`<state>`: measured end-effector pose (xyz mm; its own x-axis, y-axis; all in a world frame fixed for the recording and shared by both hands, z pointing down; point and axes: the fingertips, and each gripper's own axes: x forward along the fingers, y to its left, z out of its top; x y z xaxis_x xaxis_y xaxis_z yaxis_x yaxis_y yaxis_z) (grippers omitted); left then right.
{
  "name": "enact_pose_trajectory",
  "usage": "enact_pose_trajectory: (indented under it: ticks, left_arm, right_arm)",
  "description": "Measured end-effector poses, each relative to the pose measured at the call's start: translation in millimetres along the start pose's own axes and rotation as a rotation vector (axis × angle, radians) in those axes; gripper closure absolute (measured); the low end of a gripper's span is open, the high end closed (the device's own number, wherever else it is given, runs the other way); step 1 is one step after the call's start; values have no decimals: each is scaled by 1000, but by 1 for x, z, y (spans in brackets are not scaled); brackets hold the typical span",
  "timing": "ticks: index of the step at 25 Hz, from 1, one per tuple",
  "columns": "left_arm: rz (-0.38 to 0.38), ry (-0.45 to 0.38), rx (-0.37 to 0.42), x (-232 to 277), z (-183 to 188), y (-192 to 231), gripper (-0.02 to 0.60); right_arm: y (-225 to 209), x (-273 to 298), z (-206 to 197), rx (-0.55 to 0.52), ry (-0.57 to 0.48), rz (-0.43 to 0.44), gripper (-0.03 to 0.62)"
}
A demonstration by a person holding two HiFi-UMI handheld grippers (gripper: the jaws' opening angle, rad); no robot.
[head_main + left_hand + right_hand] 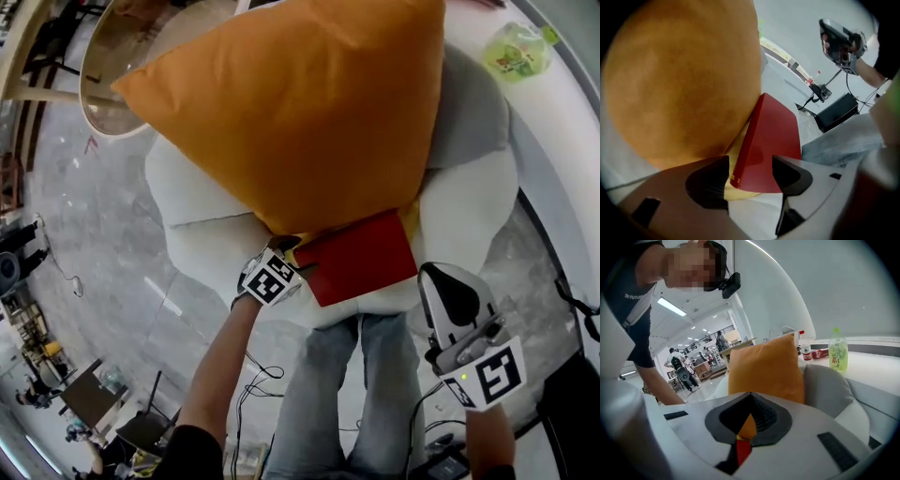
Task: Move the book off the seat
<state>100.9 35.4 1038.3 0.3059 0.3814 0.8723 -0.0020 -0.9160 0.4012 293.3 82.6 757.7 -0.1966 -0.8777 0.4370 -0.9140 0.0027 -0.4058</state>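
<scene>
1. The white seat (202,248) carries an orange cushion (300,103). The red book (361,255) lies at the seat's front edge, its far end tucked under the cushion.
2. I'd slide the left gripper (750,176) deeper over the book's near corner, close squarely, then draw it frontward so the cushion stays put.
3. That gripper points steeply down, jaws wide, with the corner between them and the pads not pressing.
4. The right gripper (749,420) hangs off the front edge, jaws together and empty.
</scene>
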Motion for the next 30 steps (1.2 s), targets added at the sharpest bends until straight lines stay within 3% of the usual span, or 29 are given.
enact_pose_trajectory:
  ticks: [3,8,13,18,25,26,29,30]
  left_arm:
    - [-45,10,26,27,1,7,288]
    - [-288,16,-41,39,1,0,307]
    - [-411,72,12,55,-5,-23,281]
    - [-415,102,53,66,-11,-35,215]
    - [-416,-10,-70,73,-7,-69,204]
    - [-455,5,-79,72,-9,-75,206]
    - [-631,97,-45,63,-16,-106,310]
    - [-665,94,-41,60,-15,-111,293]
  right_arm:
    - [-24,9,-15,-3,-11,-17,585]
    - [-43,23,-22,-17,-41,-24,585]
    - [-46,27,-25,-45,-38,-12,585]
    - [-47,22,-27,-56,-25,-9,585]
    - [-43,29,-20,-68,-13,23,585]
    - [-42,31,-19,-70,-13,30,585]
    - [-41,34,-16,-80,-12,45,585]
    - [-41,35,-16,-81,-12,47,585]
